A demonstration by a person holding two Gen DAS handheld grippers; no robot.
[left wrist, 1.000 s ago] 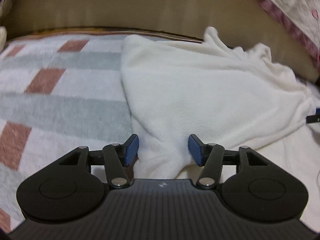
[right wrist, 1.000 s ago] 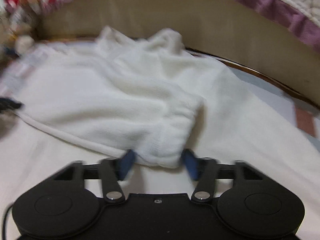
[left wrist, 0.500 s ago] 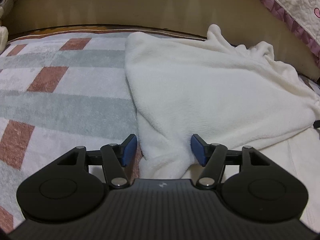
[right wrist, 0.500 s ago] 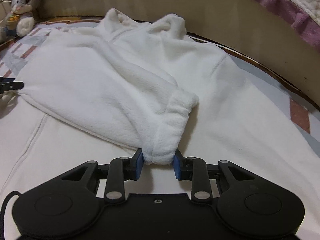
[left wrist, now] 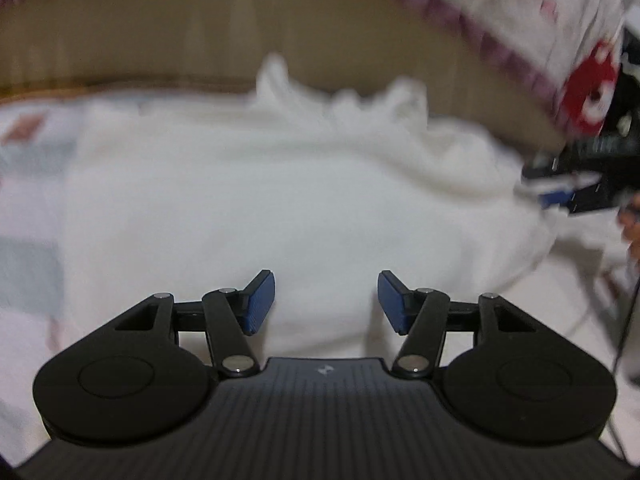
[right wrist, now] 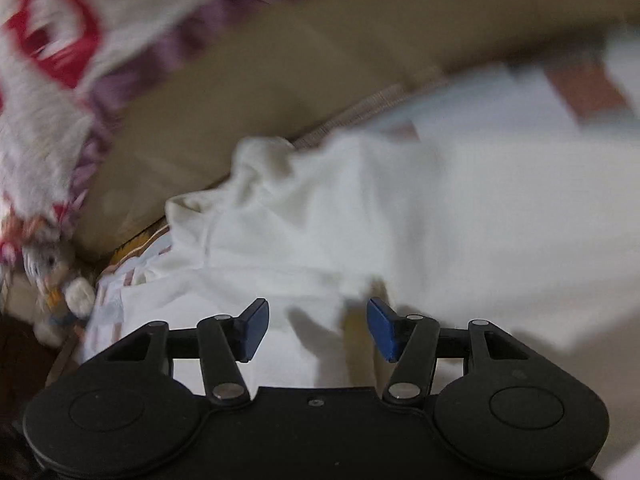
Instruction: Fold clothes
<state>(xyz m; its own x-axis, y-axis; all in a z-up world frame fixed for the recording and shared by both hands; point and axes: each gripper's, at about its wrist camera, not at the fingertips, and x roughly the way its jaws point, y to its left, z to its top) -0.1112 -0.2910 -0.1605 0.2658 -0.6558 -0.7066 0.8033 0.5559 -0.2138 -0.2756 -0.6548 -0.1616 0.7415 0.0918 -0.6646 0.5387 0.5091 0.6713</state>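
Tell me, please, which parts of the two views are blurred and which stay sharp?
Left wrist view: the garment and headboard are smeared; the left gripper is crisp. Right wrist view: the quilt streaks most; the right gripper is sharp.

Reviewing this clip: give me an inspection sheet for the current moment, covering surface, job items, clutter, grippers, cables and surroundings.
Surface: bed with a checked blanket, blurred by motion.
Job's things: white fleece garment spread on the bed, its collar end bunched toward the headboard.
Clutter: stuffed toy at the bed's edge in the right wrist view.
Grippers: left gripper open over the garment, holding nothing; right gripper open, with cloth lying between and below the fingers, not pinched.
Cables: thin dark cable at the right edge of the left wrist view.
Surroundings: tan headboard; quilt with purple trim and red patches draped above it.
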